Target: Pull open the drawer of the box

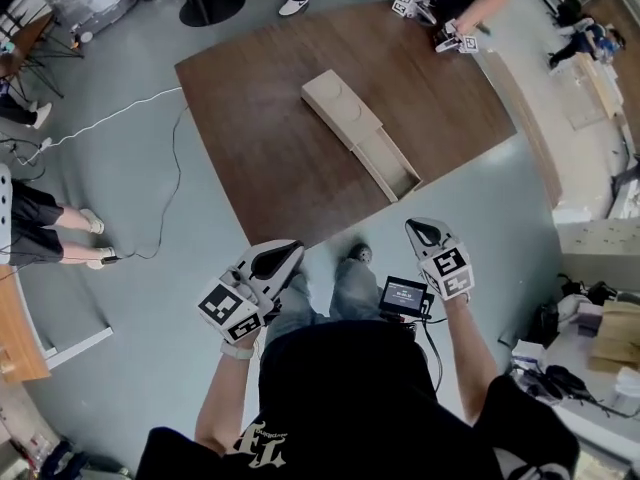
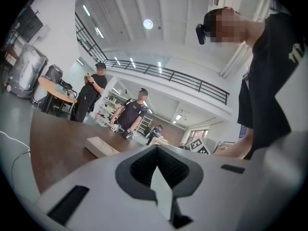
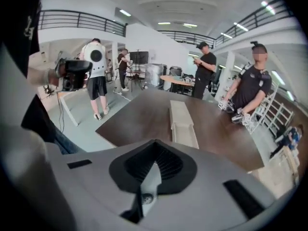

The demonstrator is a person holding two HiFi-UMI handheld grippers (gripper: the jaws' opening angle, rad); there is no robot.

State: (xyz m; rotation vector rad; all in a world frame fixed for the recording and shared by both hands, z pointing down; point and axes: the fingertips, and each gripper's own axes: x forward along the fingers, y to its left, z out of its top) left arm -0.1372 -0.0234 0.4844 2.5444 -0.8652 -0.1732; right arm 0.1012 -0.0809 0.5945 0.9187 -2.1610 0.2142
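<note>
A long beige box lies slantwise on the dark brown table. Its drawer stands pulled out toward the table's near edge, showing an empty tray. The right gripper view shows the box and the open drawer ahead and below. In the left gripper view the box lies far off on the left. My left gripper and right gripper hang off the table near my body, both shut with nothing between the jaws.
Across the table a person holds two marker-cube grippers. Another person stands at the left, beside a cable trailing over the floor. A small screen unit hangs at my waist. Shelves with clutter stand at the right.
</note>
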